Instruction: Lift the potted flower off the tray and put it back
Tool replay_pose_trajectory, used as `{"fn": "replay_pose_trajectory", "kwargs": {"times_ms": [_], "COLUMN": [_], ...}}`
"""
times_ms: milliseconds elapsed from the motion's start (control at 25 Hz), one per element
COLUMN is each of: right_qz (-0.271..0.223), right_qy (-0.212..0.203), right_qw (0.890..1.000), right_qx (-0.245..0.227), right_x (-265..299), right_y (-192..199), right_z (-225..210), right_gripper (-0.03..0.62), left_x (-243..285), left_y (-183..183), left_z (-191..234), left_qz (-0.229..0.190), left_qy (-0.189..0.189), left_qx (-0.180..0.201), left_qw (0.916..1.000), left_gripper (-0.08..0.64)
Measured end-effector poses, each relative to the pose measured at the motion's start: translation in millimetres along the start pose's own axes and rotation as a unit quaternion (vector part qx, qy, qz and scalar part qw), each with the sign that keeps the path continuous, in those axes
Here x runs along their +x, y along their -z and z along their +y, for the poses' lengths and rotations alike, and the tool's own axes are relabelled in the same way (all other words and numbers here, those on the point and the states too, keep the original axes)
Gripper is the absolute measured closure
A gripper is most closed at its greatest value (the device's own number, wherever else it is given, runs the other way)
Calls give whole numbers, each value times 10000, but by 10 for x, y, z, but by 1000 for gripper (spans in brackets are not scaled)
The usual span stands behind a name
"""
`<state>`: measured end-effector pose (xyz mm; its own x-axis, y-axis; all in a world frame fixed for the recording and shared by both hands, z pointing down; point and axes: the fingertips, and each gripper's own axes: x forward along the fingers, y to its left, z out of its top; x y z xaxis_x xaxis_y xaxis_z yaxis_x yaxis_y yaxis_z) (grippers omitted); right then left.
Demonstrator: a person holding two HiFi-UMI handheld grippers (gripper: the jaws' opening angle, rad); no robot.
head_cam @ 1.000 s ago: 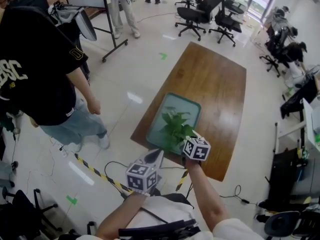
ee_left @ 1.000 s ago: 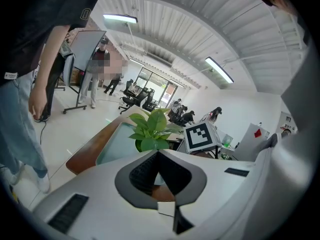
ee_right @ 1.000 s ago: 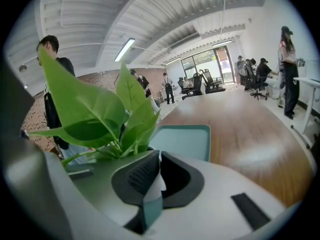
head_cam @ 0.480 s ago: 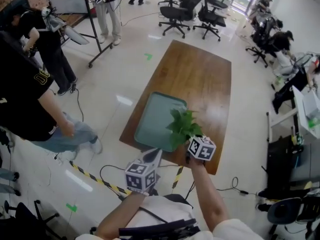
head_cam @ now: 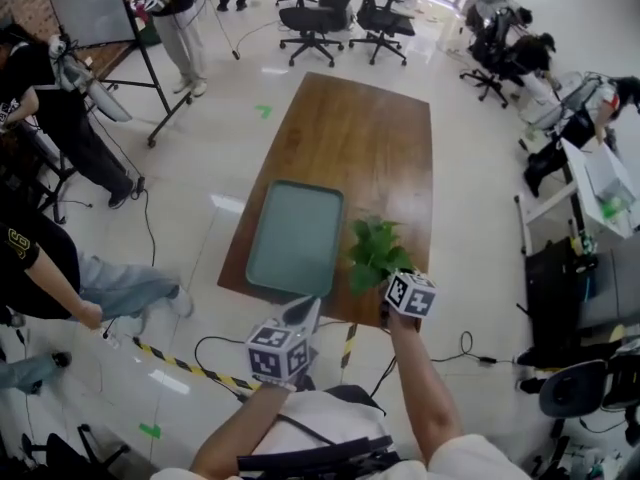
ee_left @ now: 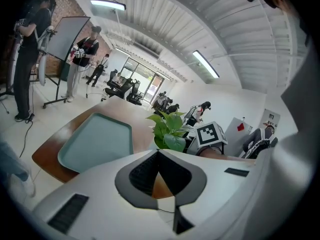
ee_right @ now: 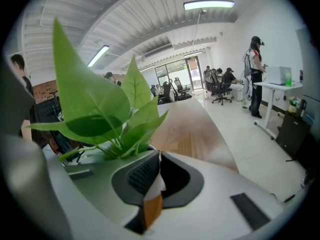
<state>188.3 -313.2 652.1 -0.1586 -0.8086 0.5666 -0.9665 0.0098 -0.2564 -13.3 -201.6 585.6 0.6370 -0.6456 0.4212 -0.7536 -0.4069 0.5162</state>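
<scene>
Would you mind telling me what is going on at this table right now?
A person is working with a handheld gripper in each hand. The right gripper is clamped on the white rim of the potted flower and holds it over the wooden table, just right of the green tray. Nothing is on the tray, so the plant is off it and not yet put back. The left gripper is shut on nothing and held back near the person's body.
</scene>
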Motion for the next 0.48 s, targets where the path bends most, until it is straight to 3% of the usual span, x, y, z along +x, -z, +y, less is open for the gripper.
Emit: {"fn": "replay_pose_trajectory", "kwargs": {"times_ms": [480], "right_qz": [217], "right_qy": [110], "right_qw": [9994], "right_qx": [229], "right_x": [90], "right_y": [366], "right_z": [-174], "right_gripper": [569], "left_x": [75], "left_y": [137], "left_z": [13], "left_qz": [154], "left_qy": [-16], "left_qx": [11], "left_qw": [9999], "left_gripper": [563]}}
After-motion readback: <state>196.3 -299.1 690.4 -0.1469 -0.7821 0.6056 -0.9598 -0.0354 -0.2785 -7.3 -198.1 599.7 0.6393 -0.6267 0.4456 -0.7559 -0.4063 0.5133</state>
